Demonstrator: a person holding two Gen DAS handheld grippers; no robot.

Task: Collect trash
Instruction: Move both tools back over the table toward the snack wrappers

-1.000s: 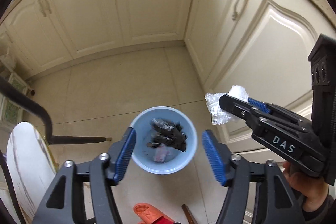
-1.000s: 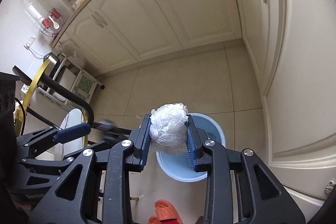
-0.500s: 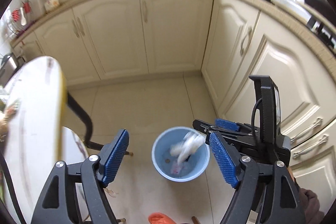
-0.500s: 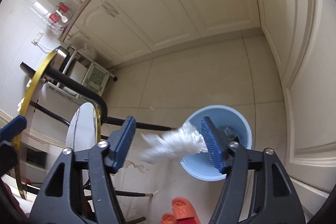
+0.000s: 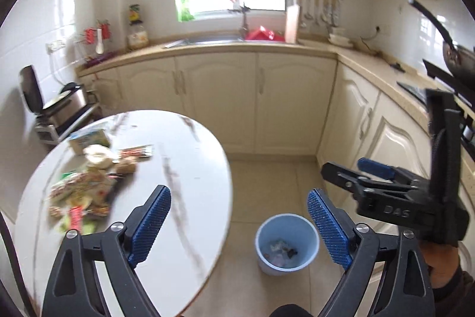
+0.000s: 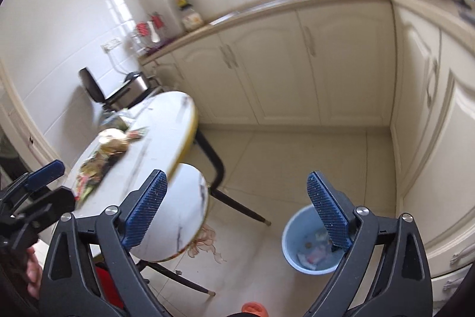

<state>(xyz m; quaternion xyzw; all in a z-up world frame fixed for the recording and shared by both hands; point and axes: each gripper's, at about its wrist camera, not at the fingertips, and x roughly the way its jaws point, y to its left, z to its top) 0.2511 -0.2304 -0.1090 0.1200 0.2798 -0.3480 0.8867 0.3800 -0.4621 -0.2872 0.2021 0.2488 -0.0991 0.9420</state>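
A pale blue bin (image 5: 286, 244) stands on the tiled floor with scraps of trash inside; the right wrist view shows the same bin (image 6: 299, 248) low at the right. Wrappers and packets (image 5: 86, 186) lie in a heap on the round white marble table (image 5: 184, 168), also seen as a blurred heap of wrappers (image 6: 104, 159). My left gripper (image 5: 239, 220) hangs above the table edge and floor, its jaws opening wide with nothing between them. My right gripper (image 6: 234, 205) is also opening, empty, up above the floor beside the bin.
Cream cabinets (image 5: 252, 109) line the back and right walls under a counter with a sink and window. A smaller round stool top (image 6: 175, 216) sits under the table edge, with dark table legs (image 6: 219, 168) beside it. An orange slipper (image 6: 252, 309) lies on the floor.
The right gripper let go of the white plastic wad, which dropped into the bin. Both grippers opened wider, rose and tilted up, bringing the table and counter into view.
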